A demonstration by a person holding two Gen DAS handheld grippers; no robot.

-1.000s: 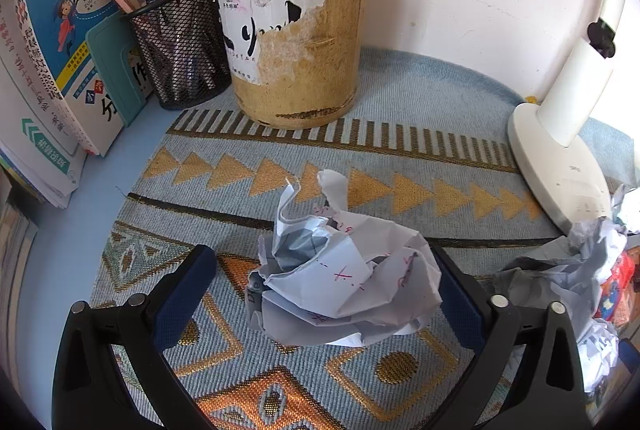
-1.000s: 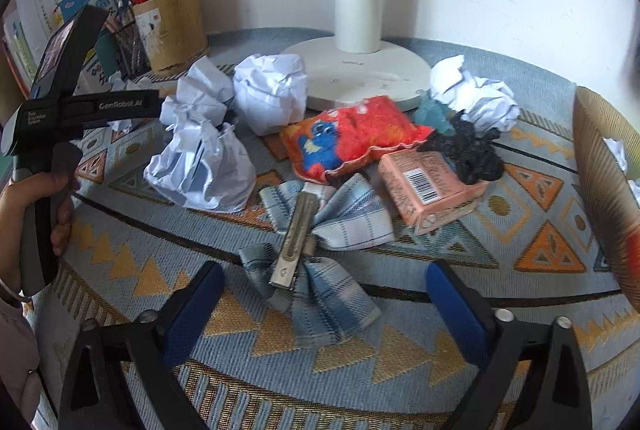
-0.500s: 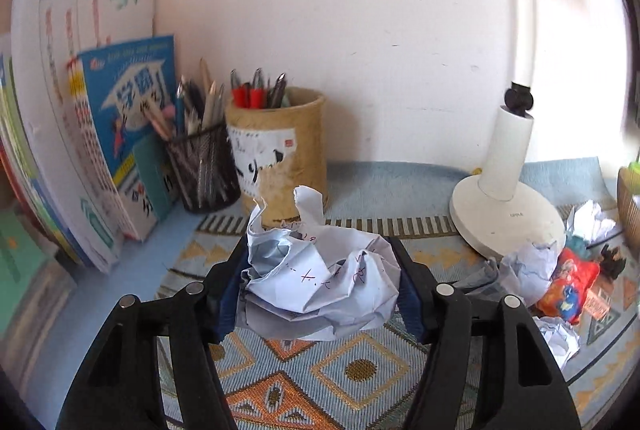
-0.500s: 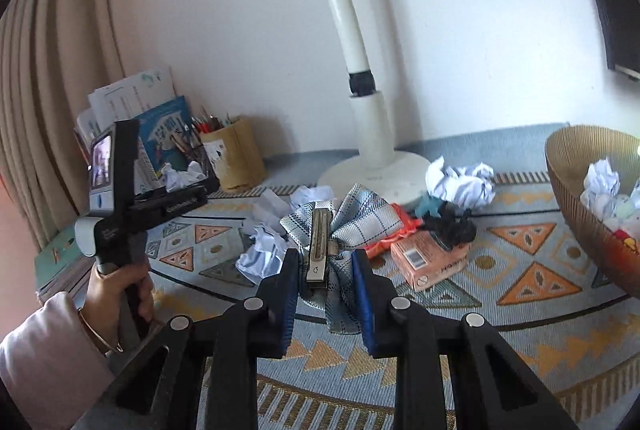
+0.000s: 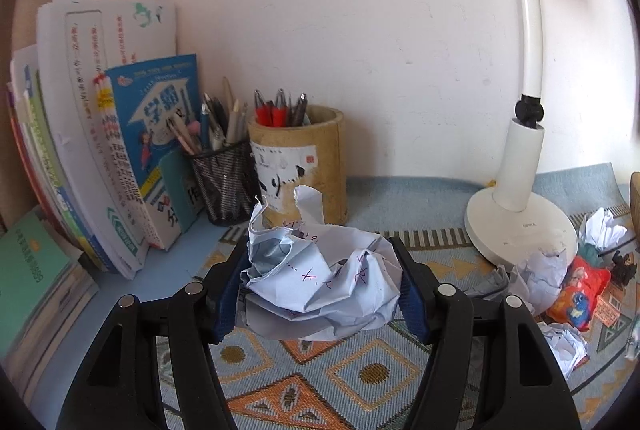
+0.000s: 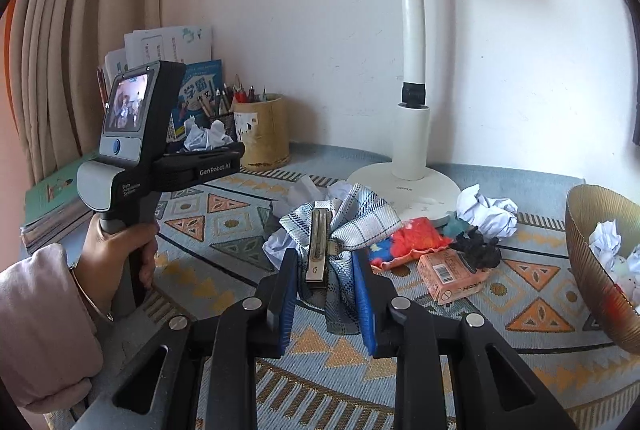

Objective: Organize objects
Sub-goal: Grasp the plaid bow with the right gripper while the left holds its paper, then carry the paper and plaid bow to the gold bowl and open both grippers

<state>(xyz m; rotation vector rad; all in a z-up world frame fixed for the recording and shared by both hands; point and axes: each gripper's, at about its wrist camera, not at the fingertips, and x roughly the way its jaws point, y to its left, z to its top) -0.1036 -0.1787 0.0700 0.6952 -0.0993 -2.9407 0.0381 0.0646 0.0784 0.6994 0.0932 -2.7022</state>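
My left gripper (image 5: 320, 290) is shut on a crumpled paper ball (image 5: 320, 282) with red pen marks and holds it above the patterned mat (image 5: 360, 374). The ball and left gripper also show in the right wrist view (image 6: 206, 139). My right gripper (image 6: 326, 282) is shut on a blue plaid bow hair clip (image 6: 340, 226) and holds it lifted above the mat (image 6: 224, 226). More crumpled paper balls (image 6: 488, 209) lie by the lamp base. A red snack packet (image 6: 416, 240), a pink box (image 6: 452, 274) and a black hair claw (image 6: 478, 250) lie together.
A gold ribbed bowl (image 6: 596, 270) with paper balls stands at the right. A white desk lamp (image 5: 520, 213) stands at the back. A tan pen pot (image 5: 308, 165), a mesh pen cup (image 5: 224, 181) and leaning books (image 5: 104, 149) fill the back left.
Both grippers closed on their objects and lifted them off the mat: the left on the paper ball, the right on the bow clip. Both have risen and pulled back.
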